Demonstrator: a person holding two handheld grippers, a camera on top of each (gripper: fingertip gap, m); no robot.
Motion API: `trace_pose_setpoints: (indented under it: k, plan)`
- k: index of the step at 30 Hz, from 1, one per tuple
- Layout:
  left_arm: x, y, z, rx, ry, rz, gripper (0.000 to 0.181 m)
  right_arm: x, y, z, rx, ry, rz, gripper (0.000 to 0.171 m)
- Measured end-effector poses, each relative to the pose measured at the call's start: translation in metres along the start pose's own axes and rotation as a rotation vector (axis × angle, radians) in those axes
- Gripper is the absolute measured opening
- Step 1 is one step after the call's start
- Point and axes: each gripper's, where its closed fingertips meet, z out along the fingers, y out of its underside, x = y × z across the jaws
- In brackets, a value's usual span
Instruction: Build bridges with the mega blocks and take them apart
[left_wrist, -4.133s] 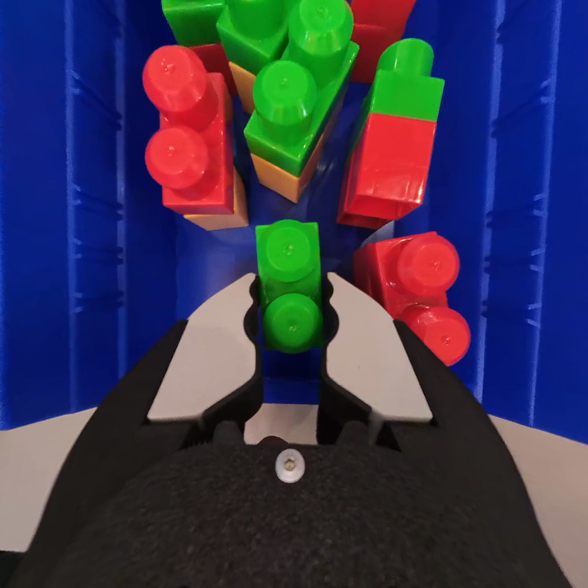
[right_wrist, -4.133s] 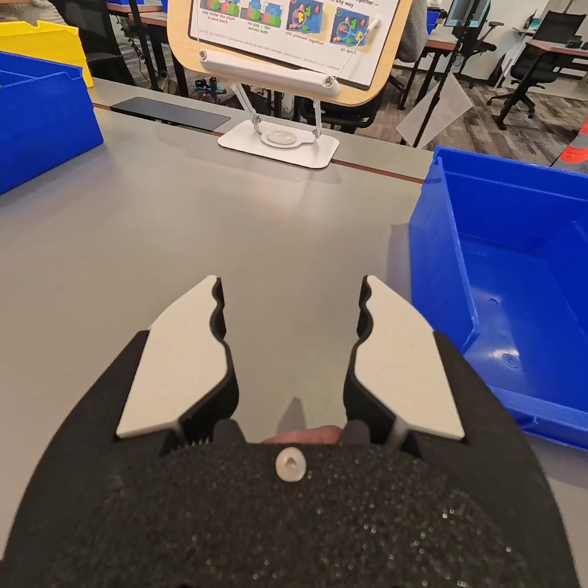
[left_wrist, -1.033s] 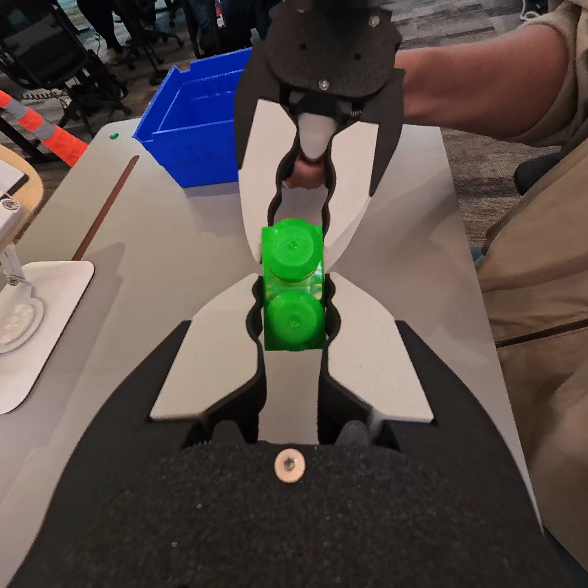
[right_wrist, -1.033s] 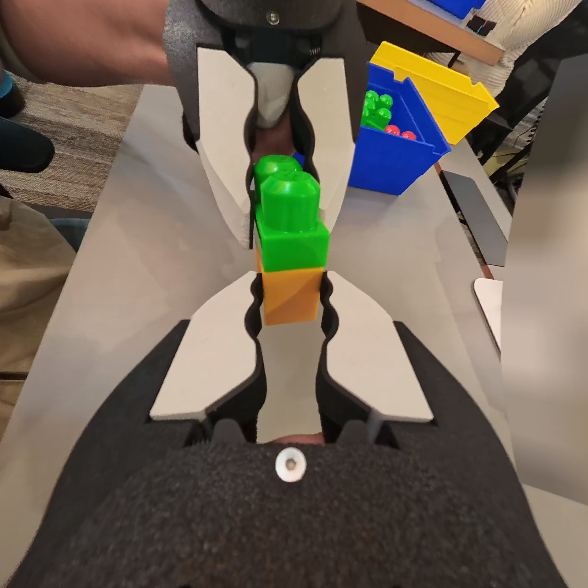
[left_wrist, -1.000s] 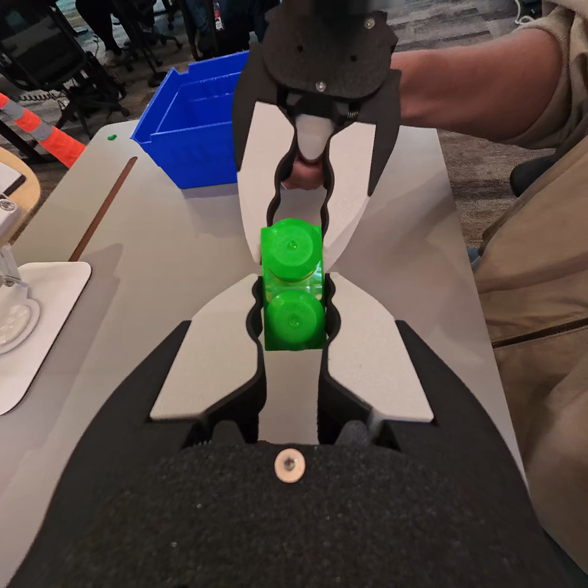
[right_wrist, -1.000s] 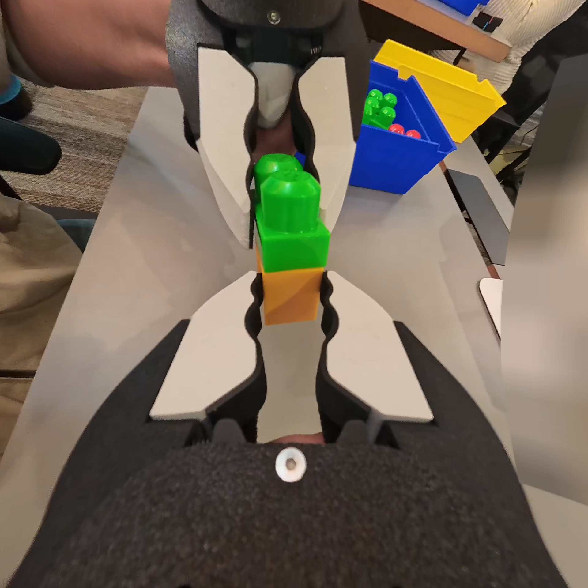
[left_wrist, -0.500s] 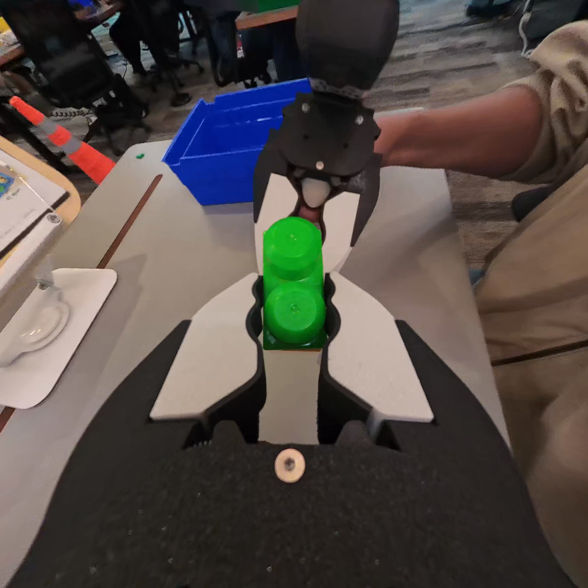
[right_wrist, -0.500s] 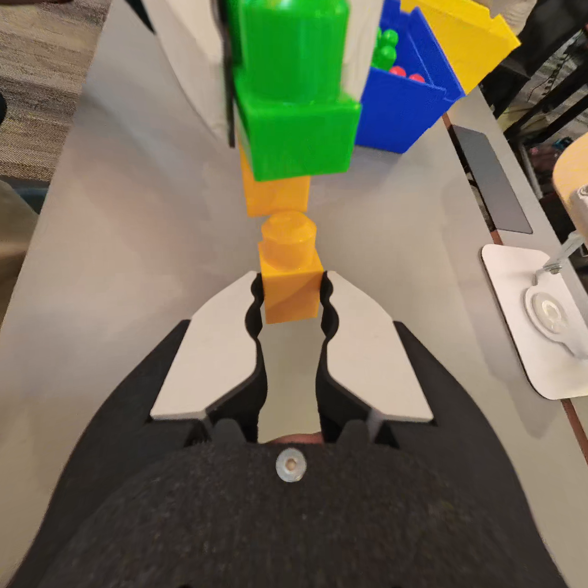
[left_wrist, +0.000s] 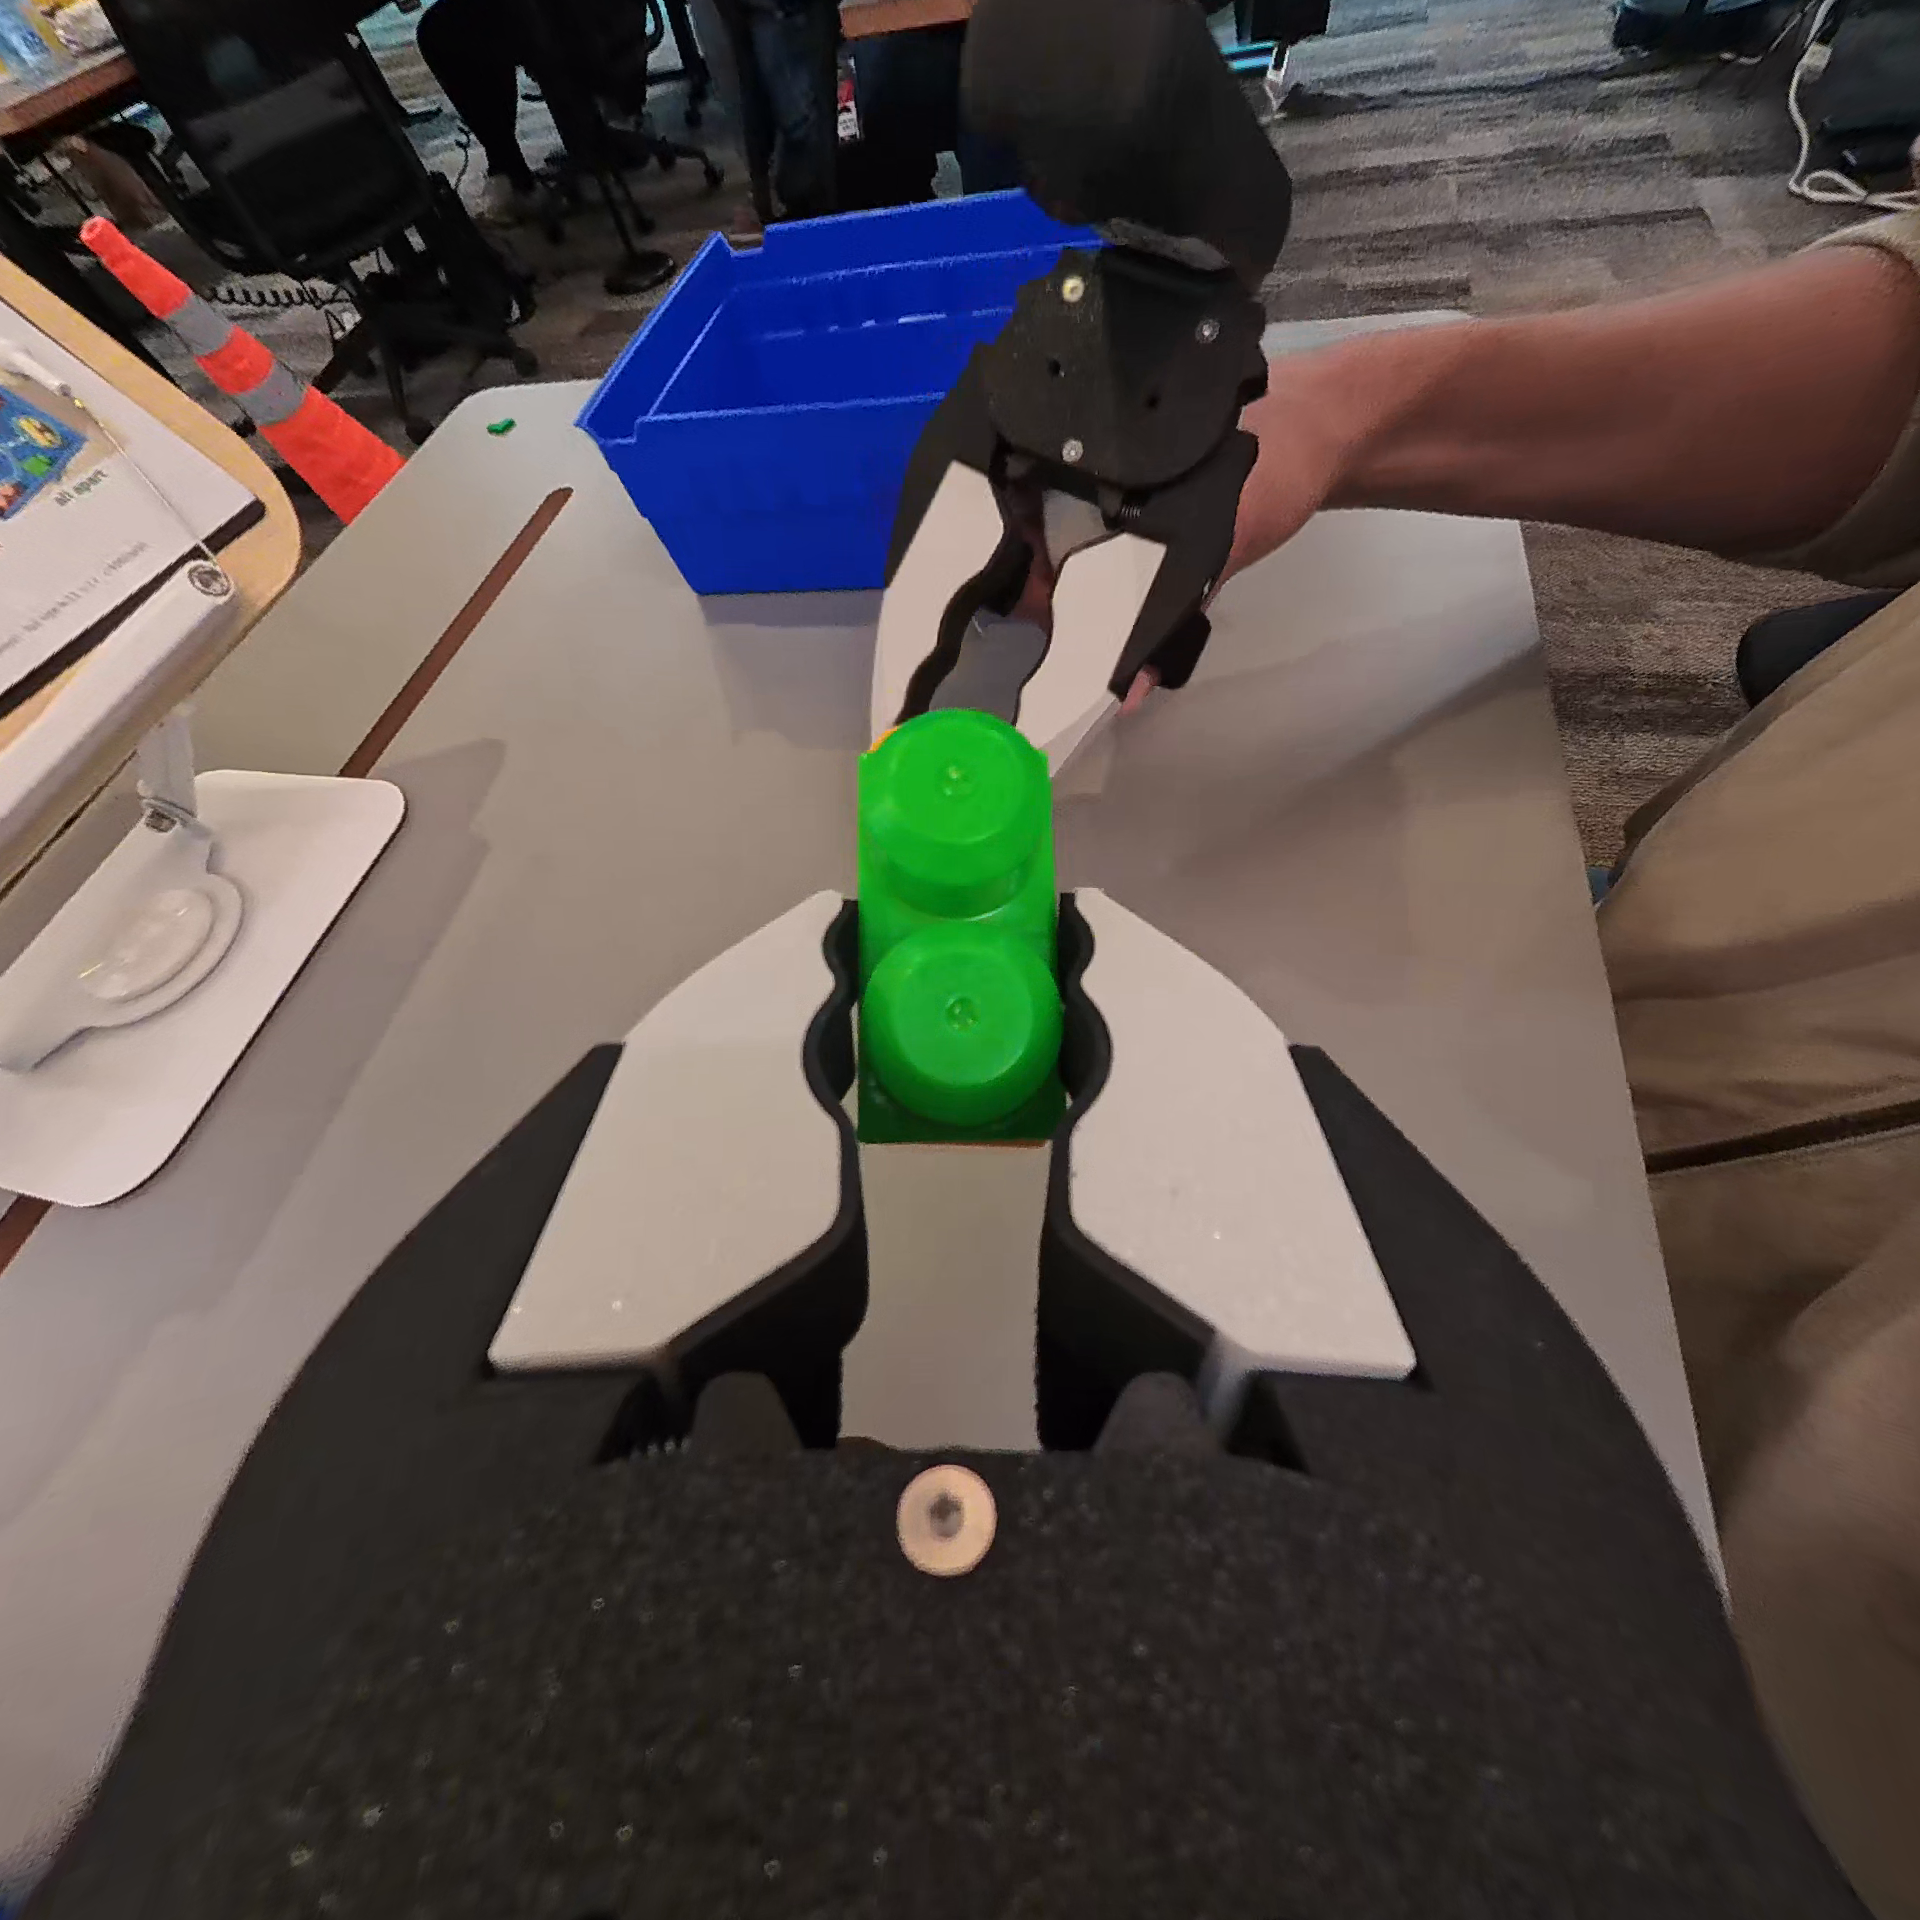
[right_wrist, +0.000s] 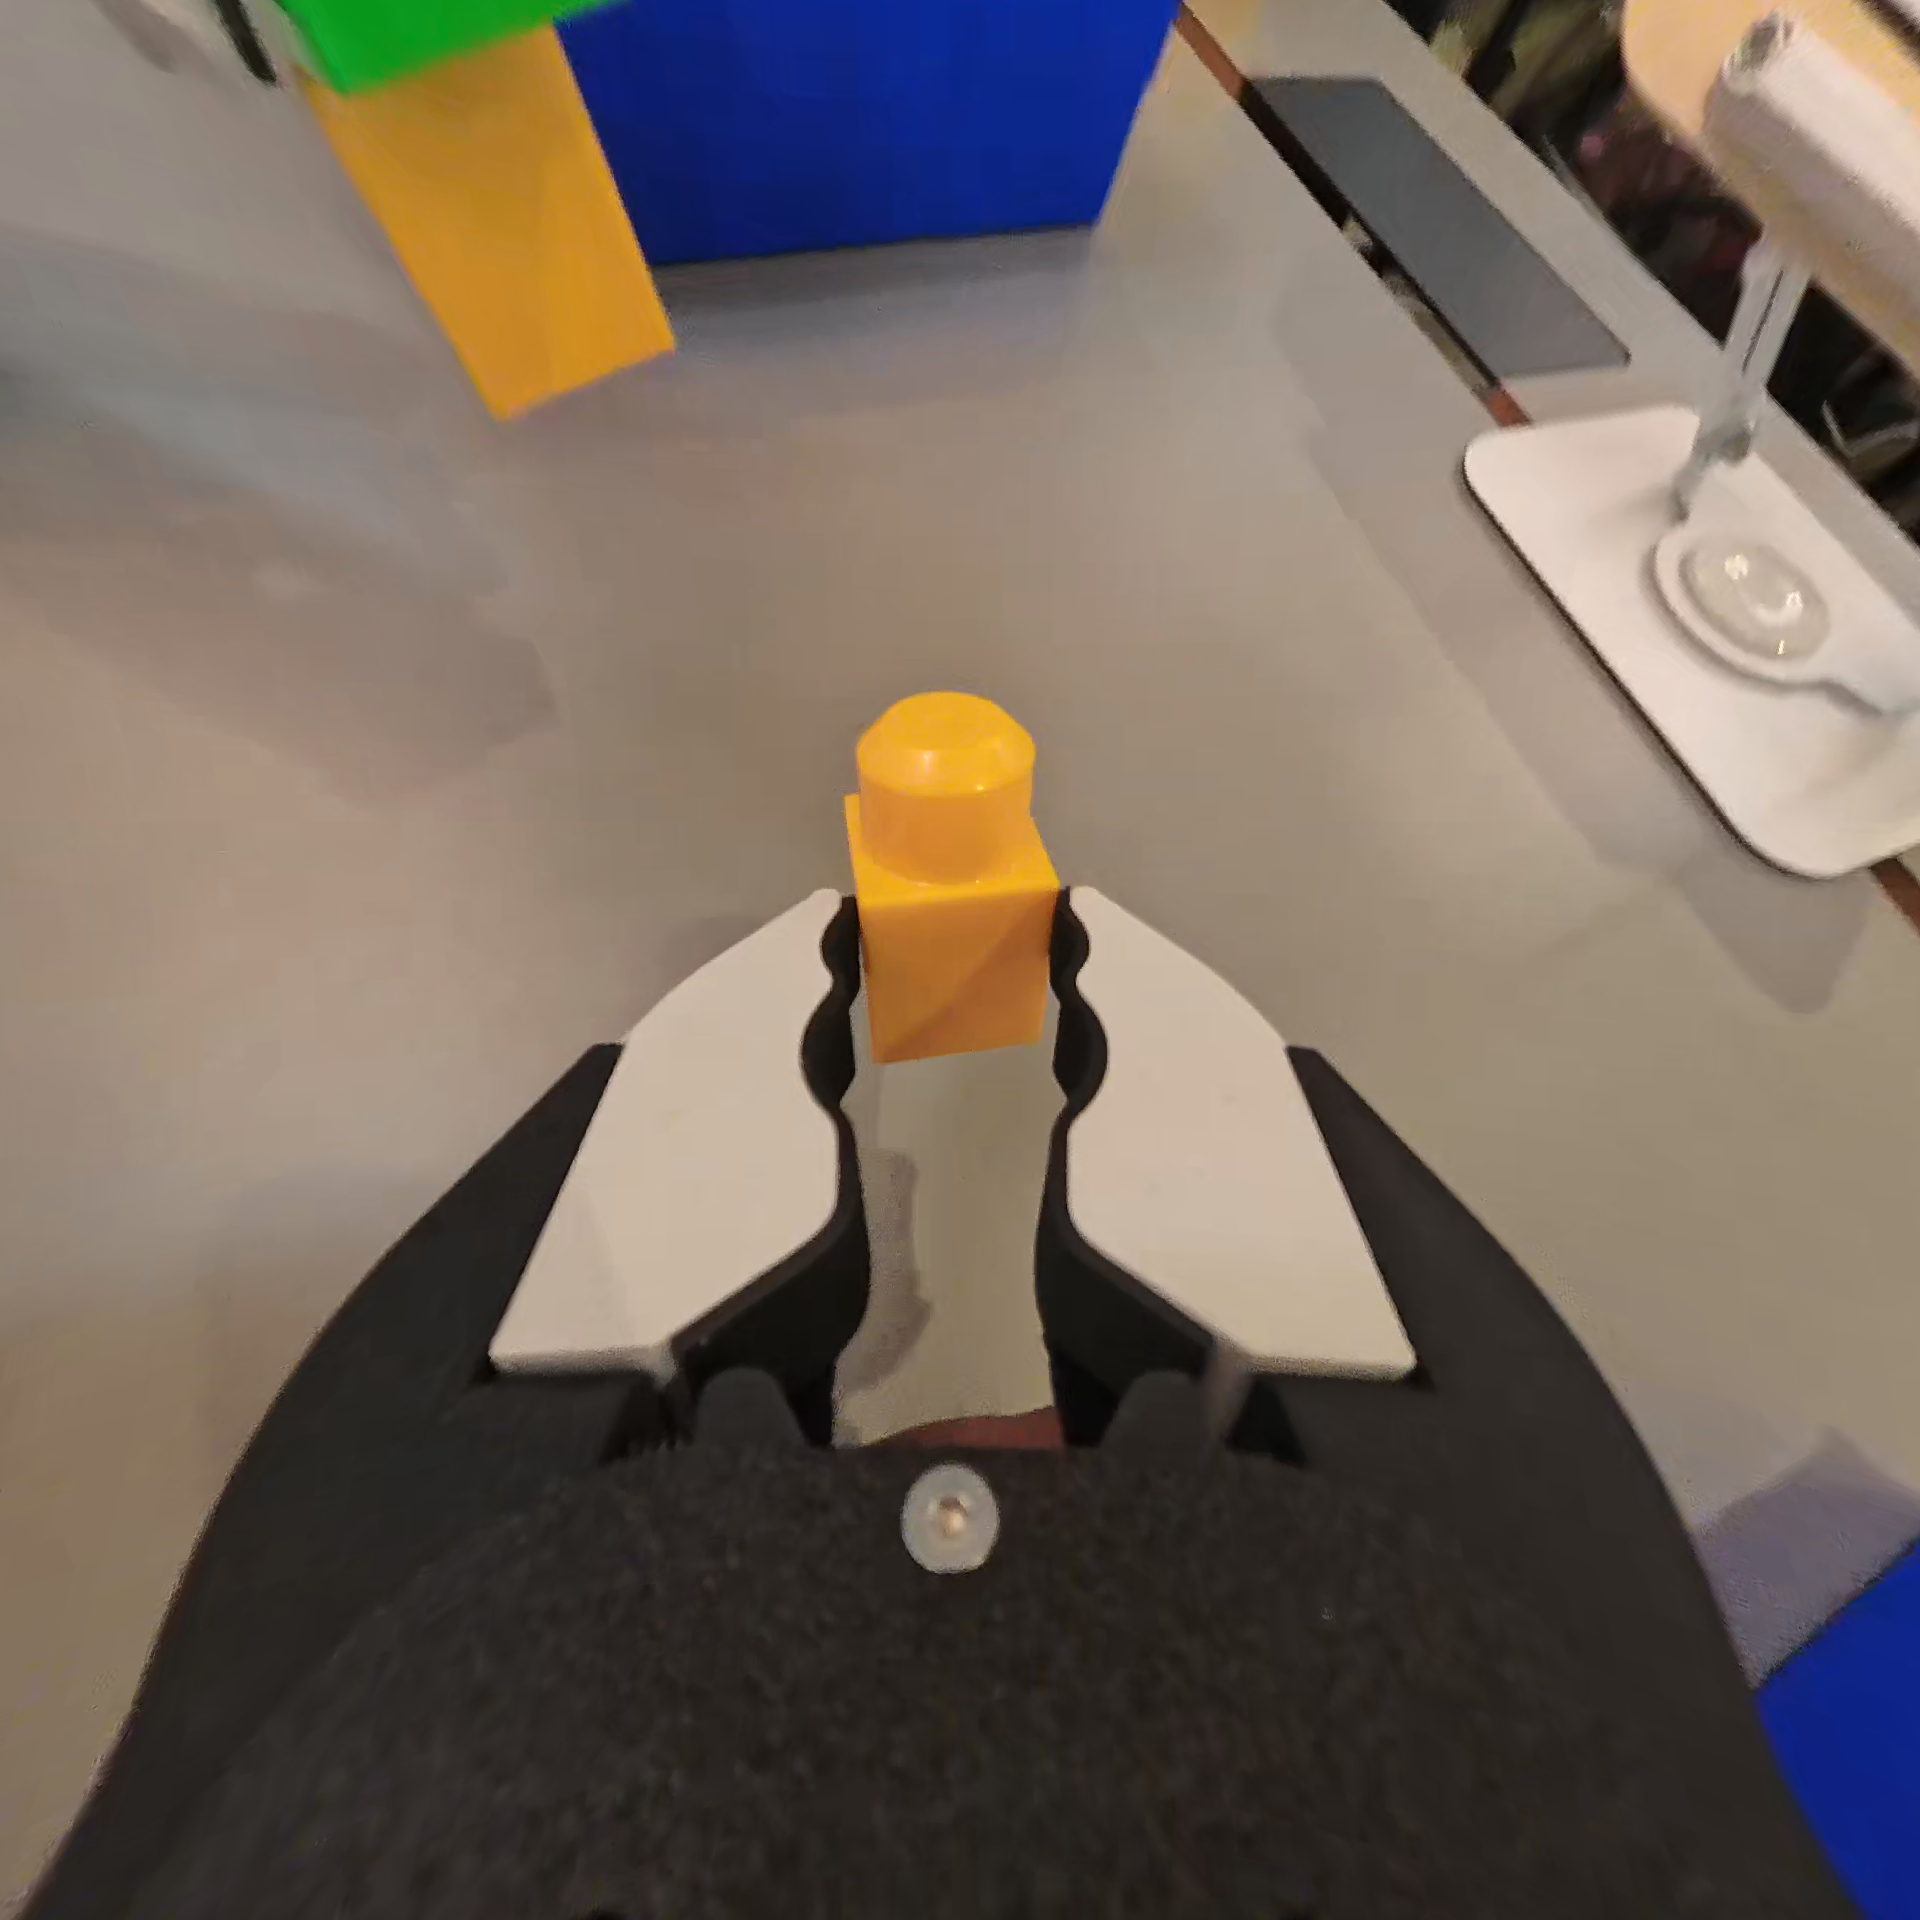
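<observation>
My left gripper (left_wrist: 956, 914) is shut on a green two-stud block (left_wrist: 954, 935) and holds it above the grey table. In the right wrist view that green block (right_wrist: 416, 42) shows at the top left with an orange block (right_wrist: 488, 208) still stuck under it. My right gripper (right_wrist: 956, 935) is shut on a separate orange one-stud block (right_wrist: 951, 935), stud up, above the table. In the left wrist view the right gripper (left_wrist: 971, 696) sits just beyond the green block and lower, and its orange block is almost hidden.
A blue bin (left_wrist: 790, 457) stands at the far end of the table, and another blue bin (right_wrist: 862, 125) lies behind the left gripper. The instruction board's white stand base (left_wrist: 156, 914) (right_wrist: 1714, 623) is at the table's side. A person's forearm (left_wrist: 1507, 436) reaches in from the right.
The stack has come apart: the right gripper has pulled the orange one-stud block off from under the green block. The two grippers have drawn apart, the left one higher.
</observation>
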Motion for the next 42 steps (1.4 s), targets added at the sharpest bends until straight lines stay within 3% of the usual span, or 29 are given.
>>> trace_pose_setpoints:
  k: [5, 12, 16, 22, 26, 29, 35, 42]
  plan:
    - [-0.005, 0.005, 0.002, 0.004, -0.004, -0.032, 0.036, 0.011, 0.025, 0.019, -0.082, 0.108, 0.127, 0.035]
    - [-0.009, 0.009, 0.002, 0.004, -0.034, -0.040, 0.036, 0.028, 0.014, -0.005, 0.062, 0.303, 0.320, 0.035]
    - [-0.013, 0.012, 0.003, 0.002, -0.043, -0.059, 0.036, 0.029, -0.006, -0.047, 0.159, 0.436, 0.300, 0.035]
    - [-0.015, 0.010, 0.000, 0.032, -0.060, -0.084, 0.036, 0.050, -0.017, -0.148, 0.233, 0.704, 0.259, 0.035]
    - [-0.012, 0.009, -0.004, 0.048, -0.061, -0.098, 0.036, 0.102, 0.027, -0.212, 0.193, 0.871, 0.343, 0.035]
    - [-0.007, 0.008, -0.005, 0.048, -0.063, -0.088, 0.036, 0.145, 0.082, -0.230, 0.092, 0.925, 0.439, 0.035]
    - [0.001, 0.006, 0.000, 0.047, -0.050, -0.078, 0.036, 0.208, 0.165, -0.206, -0.102, 0.857, 0.629, 0.036]
    - [0.002, 0.009, 0.004, 0.027, -0.048, -0.078, 0.036, 0.233, 0.216, -0.181, -0.307, 0.855, 0.732, 0.036]
